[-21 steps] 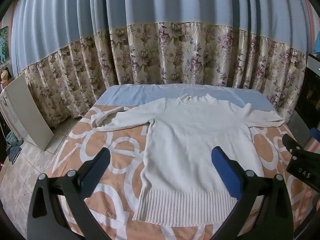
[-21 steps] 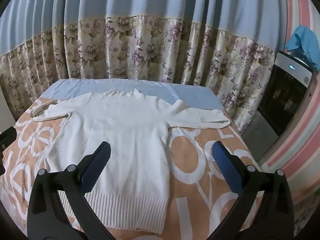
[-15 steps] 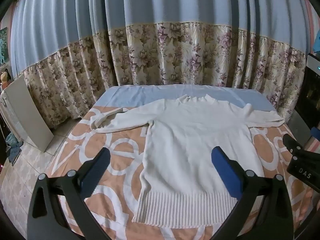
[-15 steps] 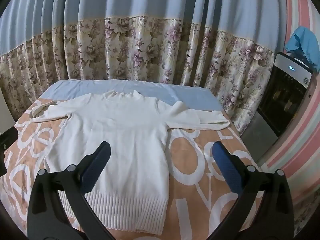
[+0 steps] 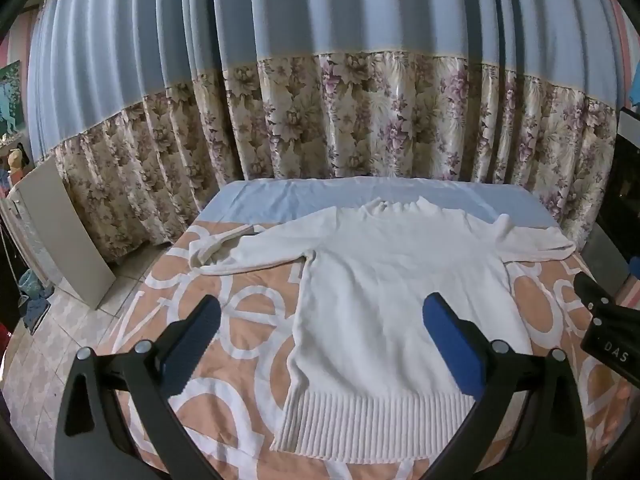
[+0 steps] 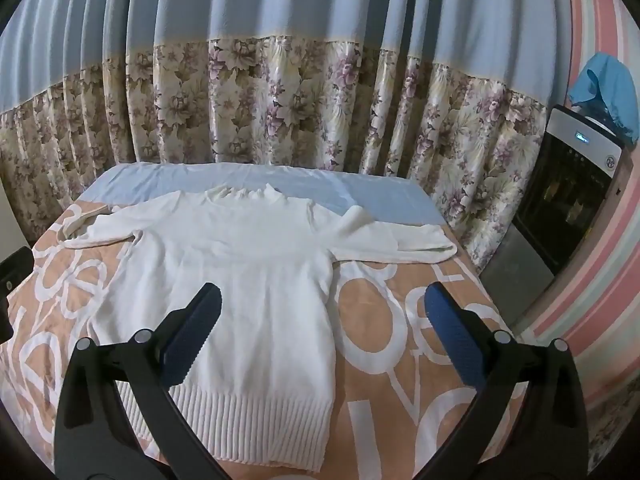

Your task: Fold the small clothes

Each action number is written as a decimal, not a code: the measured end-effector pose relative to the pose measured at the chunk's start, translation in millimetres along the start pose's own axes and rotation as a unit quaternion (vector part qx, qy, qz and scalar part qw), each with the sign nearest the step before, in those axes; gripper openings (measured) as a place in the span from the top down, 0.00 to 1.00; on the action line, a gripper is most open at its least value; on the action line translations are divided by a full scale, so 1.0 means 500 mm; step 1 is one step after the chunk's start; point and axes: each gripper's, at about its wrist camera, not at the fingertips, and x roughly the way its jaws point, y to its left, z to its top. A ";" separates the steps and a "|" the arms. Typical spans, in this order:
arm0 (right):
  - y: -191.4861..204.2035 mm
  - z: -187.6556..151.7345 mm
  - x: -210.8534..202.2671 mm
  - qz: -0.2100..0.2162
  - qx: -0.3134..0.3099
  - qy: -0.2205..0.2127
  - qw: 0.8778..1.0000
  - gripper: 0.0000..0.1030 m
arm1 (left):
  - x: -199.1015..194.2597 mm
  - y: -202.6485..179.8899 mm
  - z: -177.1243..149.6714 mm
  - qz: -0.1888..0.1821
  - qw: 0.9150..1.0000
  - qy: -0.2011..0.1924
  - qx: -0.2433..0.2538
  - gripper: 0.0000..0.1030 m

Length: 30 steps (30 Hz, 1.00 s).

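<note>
The white sweater [image 5: 400,292] lies flat and unfolded across the bed [image 5: 224,312], collar far, ribbed hem near, both sleeves spread out; no fold is made yet; its knit looks soft and thick; left gripper [image 5: 320,328] and right gripper [image 6: 320,326] hover above, jaws spread, empty.
</note>
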 end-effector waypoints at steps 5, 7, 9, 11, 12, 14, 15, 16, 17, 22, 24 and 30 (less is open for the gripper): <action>-0.004 0.006 0.000 -0.001 0.001 -0.001 1.000 0.03 | 0.001 -0.004 0.001 0.003 1.000 0.000 0.000 0.02; -0.004 0.006 0.000 -0.001 0.001 0.001 1.000 0.03 | 0.001 -0.005 0.004 0.003 1.000 0.000 0.001 0.02; -0.004 0.006 0.000 -0.001 0.002 0.002 1.000 0.03 | 0.000 -0.004 0.002 0.004 1.000 0.000 -0.001 0.02; -0.003 0.004 0.001 -0.003 0.001 0.002 1.000 0.03 | 0.002 -0.004 0.000 0.004 1.000 -0.001 0.001 0.02; -0.003 0.003 0.002 -0.002 0.001 0.002 1.000 0.03 | 0.002 -0.005 0.003 0.005 1.000 0.000 0.001 0.02; -0.003 0.002 0.002 -0.002 0.003 0.002 1.000 0.03 | 0.003 -0.003 -0.002 0.004 1.000 -0.001 0.000 0.02; -0.002 0.001 0.003 -0.003 0.001 0.001 1.000 0.03 | 0.003 -0.003 0.001 0.003 1.000 -0.001 0.000 0.02; -0.003 0.001 0.003 -0.003 0.001 0.001 1.000 0.03 | 0.004 -0.004 -0.002 0.004 1.000 -0.001 0.000 0.02; -0.004 0.002 0.004 -0.002 0.001 0.002 1.000 0.03 | 0.004 -0.005 -0.002 0.004 1.000 -0.002 0.000 0.02; -0.005 0.002 0.004 -0.002 0.001 0.002 1.000 0.03 | 0.005 -0.006 0.001 0.005 1.000 -0.003 0.002 0.02; -0.006 -0.003 0.008 -0.001 0.003 0.003 1.000 0.03 | 0.004 -0.005 0.001 0.004 1.000 -0.002 0.001 0.02; -0.007 -0.001 0.008 -0.002 0.002 0.004 1.000 0.03 | 0.004 -0.007 -0.001 0.005 1.000 -0.003 0.002 0.02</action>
